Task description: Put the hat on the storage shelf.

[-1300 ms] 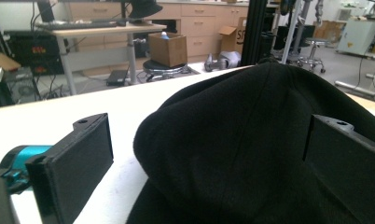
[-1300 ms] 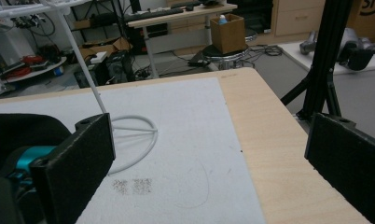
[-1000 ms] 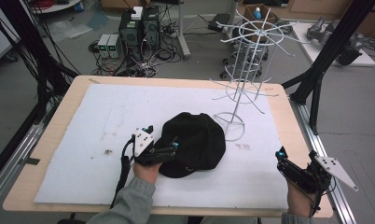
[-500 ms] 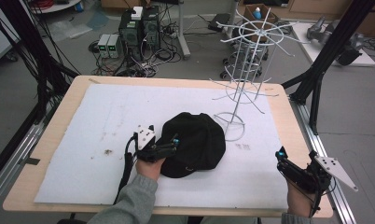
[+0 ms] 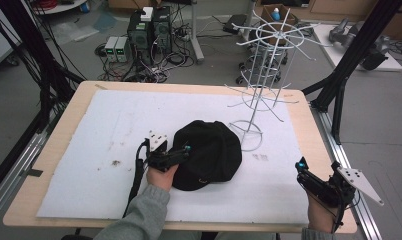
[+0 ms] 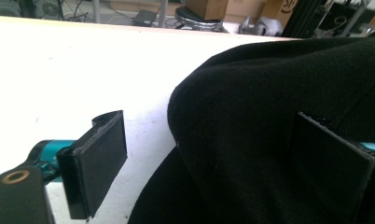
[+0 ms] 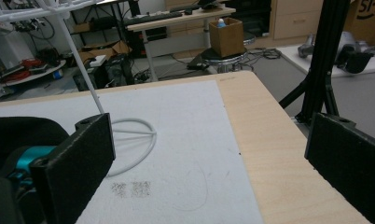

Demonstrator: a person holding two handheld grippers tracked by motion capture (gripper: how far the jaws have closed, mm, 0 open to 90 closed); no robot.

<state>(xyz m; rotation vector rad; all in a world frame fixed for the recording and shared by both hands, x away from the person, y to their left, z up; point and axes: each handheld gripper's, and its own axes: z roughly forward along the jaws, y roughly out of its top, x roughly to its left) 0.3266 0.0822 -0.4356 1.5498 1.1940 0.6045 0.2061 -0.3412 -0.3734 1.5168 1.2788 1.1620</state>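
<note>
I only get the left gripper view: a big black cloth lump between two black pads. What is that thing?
Observer: In the high view it's a black cap lying on a white mat.
Operator: Anything else on the table?
Observer: A white wire rack stands on the mat, just beyond the cap.
Operator: And the other hand?
Observer: The right gripper is by the table's near right corner, jaws open, holding nothing.

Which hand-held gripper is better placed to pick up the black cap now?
The left hand-held gripper: its open jaws already straddle the edge of the black cap. The right hand-held gripper is open too, but sits apart near the table's corner.
</note>
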